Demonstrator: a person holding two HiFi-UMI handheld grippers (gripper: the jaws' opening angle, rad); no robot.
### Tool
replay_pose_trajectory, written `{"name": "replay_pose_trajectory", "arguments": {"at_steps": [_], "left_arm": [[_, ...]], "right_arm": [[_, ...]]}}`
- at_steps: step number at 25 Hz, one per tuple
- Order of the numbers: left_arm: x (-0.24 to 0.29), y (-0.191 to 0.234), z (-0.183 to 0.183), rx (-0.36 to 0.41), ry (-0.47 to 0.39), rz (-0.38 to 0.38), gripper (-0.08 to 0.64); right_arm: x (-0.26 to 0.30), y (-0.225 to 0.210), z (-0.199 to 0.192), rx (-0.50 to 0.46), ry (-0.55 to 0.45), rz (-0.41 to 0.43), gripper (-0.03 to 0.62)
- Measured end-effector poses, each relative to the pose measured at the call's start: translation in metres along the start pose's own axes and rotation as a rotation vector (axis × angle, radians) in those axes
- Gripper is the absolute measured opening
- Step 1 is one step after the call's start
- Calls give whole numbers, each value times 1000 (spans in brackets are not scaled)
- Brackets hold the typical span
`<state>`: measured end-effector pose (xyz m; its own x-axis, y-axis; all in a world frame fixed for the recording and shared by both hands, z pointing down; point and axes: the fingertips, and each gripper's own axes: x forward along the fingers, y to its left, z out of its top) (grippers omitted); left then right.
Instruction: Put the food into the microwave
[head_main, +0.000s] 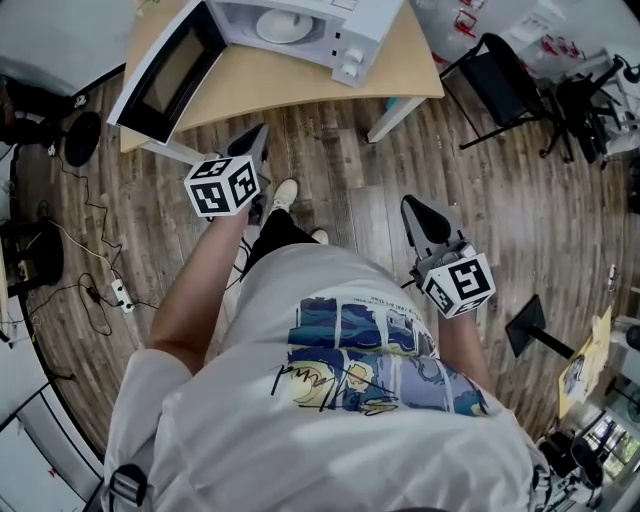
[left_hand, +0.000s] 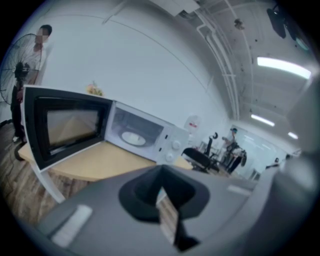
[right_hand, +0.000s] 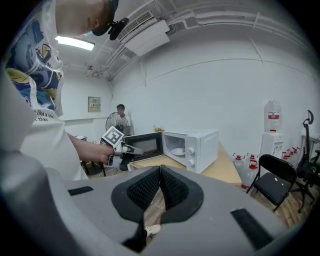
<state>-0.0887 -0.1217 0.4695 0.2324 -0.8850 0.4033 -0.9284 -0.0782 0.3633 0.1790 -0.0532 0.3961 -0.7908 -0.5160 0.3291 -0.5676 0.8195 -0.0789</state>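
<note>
We can read only "like a star" on the person's shirt (right_hand: 30, 107) (the line beneath is too small).

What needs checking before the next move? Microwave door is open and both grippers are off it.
1. Microwave on the table, upright: ok.
2. Door shut: not ok, it stands wide open.
3. White plate inside the cavity: ok.
4. Food on that plate: cannot tell.
5. Left gripper shut, nothing between its jaws, not touching the door: ok.
6. Right gripper shut, empty, back from the table: ok.
</note>
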Motion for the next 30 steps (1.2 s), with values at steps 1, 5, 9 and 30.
{"name": "replay_pose_trajectory", "arguments": {"at_steps": [1, 5, 9, 30], "left_arm": [[-1, 0, -1, 1, 1, 0, 8], [-2, -1, -1, 1, 3, 0, 8], [-1, 0, -3, -1, 4, 0, 8], [6, 8, -2, -14, 12, 5, 9]], "right_arm": [[0, 1, 0, -1, -1, 1, 8], [1, 2, 1, -5, 1, 4, 8], [3, 1, -2, -9, 7, 7, 8], [18, -4, 2, -33, 27, 32, 8]]}}
